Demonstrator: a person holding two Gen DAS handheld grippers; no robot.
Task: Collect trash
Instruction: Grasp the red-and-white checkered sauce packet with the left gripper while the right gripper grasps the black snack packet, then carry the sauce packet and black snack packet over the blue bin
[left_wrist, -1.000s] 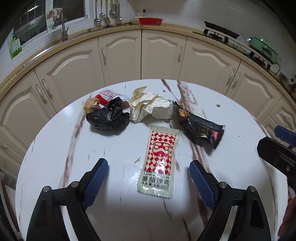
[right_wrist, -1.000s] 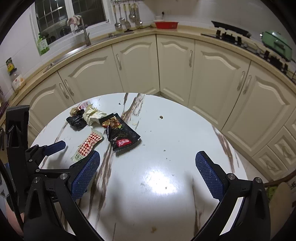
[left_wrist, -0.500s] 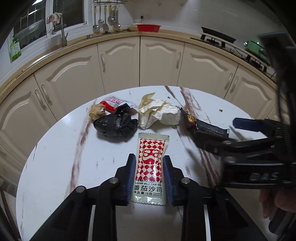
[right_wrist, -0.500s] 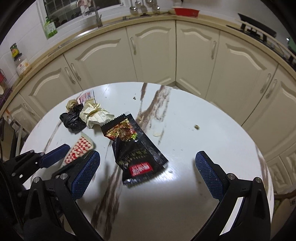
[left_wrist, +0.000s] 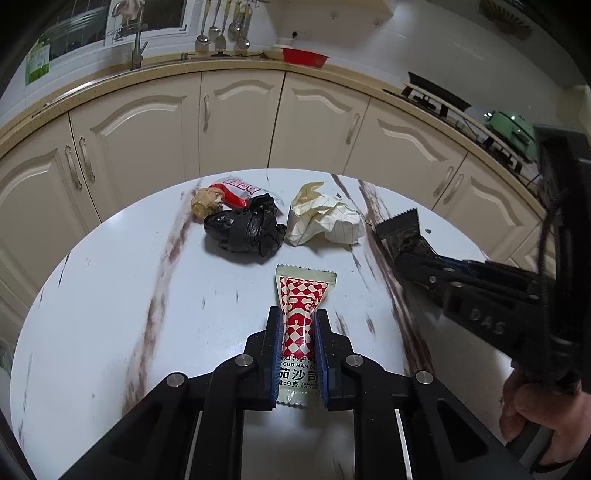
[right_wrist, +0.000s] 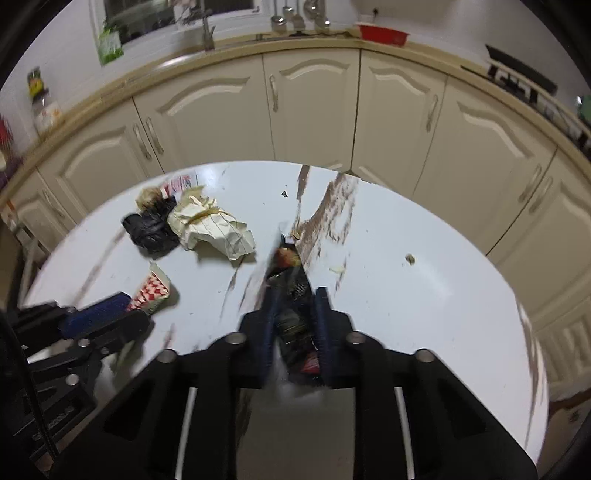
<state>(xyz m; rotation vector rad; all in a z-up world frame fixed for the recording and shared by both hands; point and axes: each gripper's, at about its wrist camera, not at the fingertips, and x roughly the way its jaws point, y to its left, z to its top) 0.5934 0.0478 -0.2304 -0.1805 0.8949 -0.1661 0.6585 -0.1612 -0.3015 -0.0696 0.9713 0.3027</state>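
White marbled round table carries the litter; left gripper pinches the ketchup sachet mid-length, light, squashy, slippery; right gripper clamps the crinkly black snack wrapper, limp, best held centrally.

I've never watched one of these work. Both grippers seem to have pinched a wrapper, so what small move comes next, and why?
Probably lift both. The left hand-held gripper is shut on the ketchup sachet, the right hand-held gripper on the black snack wrapper, and both wrappers are low over the table.
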